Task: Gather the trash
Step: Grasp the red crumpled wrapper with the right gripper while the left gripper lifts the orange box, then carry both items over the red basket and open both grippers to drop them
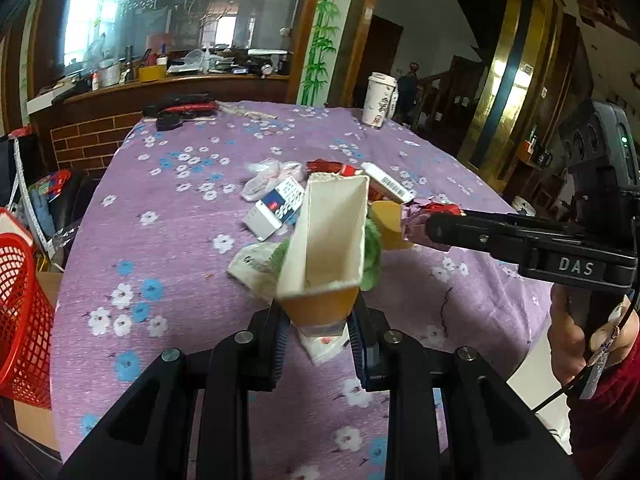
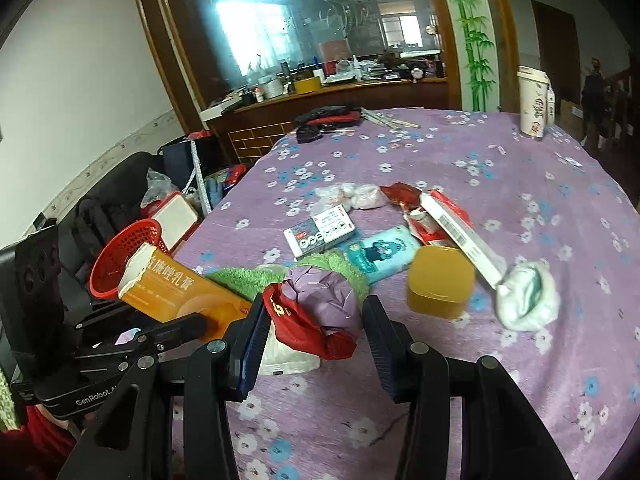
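Both hands are mid-carry: the left gripper (image 1: 318, 334) jaws are clamped on an open orange carton (image 1: 326, 240), the right gripper (image 2: 316, 338) jaws on crumpled purple-and-red wrappers (image 2: 316, 308), above the table (image 2: 520, 360), so next swing left to the red basket (image 2: 128, 254).

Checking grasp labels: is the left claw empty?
No, the left claw is shut on an open orange cardboard carton, lifted above the purple floral tablecloth.

Purple cloth (image 2: 500, 184) — white, blue flowers; orange carton (image 1: 320, 304); red basket (image 2: 128, 250)
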Tool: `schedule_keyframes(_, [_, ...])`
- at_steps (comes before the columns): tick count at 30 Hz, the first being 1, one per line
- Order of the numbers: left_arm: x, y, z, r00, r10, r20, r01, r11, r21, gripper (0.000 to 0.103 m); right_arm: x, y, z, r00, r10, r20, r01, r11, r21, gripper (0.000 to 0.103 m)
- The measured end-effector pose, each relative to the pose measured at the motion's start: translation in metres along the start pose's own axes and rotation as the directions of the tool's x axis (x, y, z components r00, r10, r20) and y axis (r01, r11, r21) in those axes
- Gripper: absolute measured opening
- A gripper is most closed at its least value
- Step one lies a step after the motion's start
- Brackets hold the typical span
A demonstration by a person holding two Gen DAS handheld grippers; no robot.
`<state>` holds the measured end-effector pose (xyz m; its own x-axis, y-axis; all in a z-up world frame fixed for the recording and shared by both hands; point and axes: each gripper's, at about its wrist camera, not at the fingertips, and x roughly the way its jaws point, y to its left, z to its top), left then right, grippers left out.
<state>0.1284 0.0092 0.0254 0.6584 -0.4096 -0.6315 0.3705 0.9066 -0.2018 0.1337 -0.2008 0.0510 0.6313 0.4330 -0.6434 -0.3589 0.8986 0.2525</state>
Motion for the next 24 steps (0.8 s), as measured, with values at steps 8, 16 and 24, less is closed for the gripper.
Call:
schedule_keyframes(8, [0.01, 0.028, -0.009, 0.998, 0.064, -0.025, -0.065, 0.997, -0.051, 0.037, 0.01, -0.001, -0.008, 0.999, 0.006, -0.036, -0.006, 1.0, -0.005, 0.051])
schedule_keyframes(16, [0.007, 0.045, -0.013, 0.999, 0.04, -0.004, -0.04, 0.994, -0.099, 0.027, 0.011, 0.002, -0.01, 0.999, 0.018, -0.041, -0.018, 1.0, -0.013, 0.051])
schedule_keyframes(24, [-0.006, 0.043, -0.011, 0.999, 0.045, 0.027, -0.042, 0.994, -0.097, 0.022, 0.016, 0.024, 0.001, 0.997, 0.053, -0.047, -0.055, 0.997, -0.05, 0.051])
